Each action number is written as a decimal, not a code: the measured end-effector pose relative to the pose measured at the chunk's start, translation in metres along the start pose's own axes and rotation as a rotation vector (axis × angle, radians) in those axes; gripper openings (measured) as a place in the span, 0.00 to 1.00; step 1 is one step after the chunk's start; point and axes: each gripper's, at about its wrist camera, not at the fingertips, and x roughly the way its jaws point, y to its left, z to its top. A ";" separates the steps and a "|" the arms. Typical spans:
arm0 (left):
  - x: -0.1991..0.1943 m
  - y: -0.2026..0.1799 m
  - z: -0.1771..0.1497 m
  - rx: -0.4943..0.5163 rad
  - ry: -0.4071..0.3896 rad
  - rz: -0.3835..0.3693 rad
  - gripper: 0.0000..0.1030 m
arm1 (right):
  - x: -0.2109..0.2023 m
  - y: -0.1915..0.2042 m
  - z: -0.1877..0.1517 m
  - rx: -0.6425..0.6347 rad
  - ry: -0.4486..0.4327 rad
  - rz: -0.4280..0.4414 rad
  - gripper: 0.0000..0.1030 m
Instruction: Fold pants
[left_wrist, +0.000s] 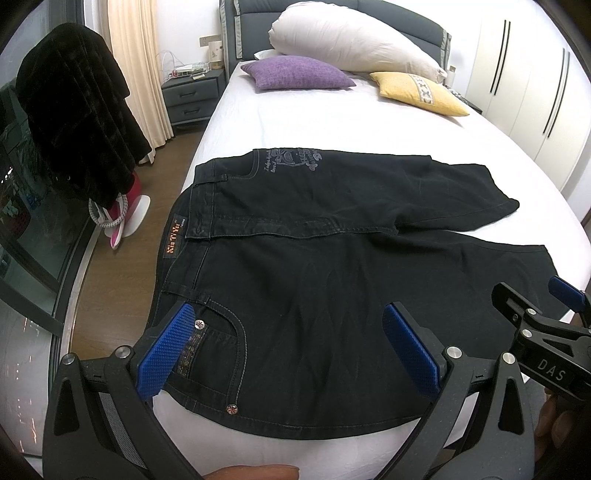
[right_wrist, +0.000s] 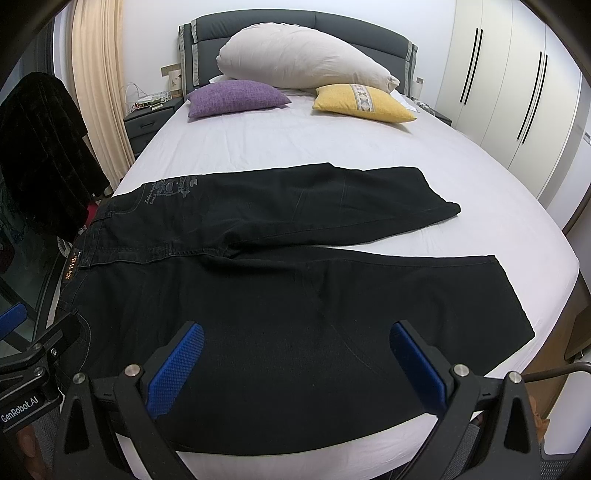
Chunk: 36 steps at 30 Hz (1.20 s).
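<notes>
Lying flat, black pants (right_wrist: 258, 295), legs apart

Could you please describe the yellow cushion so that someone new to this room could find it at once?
Start at the bed with its dark headboard. Three cushions lie at its head: a large white pillow, a purple cushion and the yellow cushion, on the wardrobe side. Only it is yellow, with a pale patterned band across its middle.
</notes>
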 end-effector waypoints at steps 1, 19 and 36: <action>0.000 0.000 0.001 0.000 0.000 -0.001 1.00 | 0.000 0.000 0.000 0.000 0.000 0.000 1.00; 0.001 0.001 0.000 0.000 0.003 -0.002 1.00 | 0.001 0.001 -0.002 0.000 0.003 0.000 1.00; 0.035 0.013 0.019 0.020 0.034 -0.061 1.00 | 0.019 -0.007 0.007 -0.019 0.026 0.023 1.00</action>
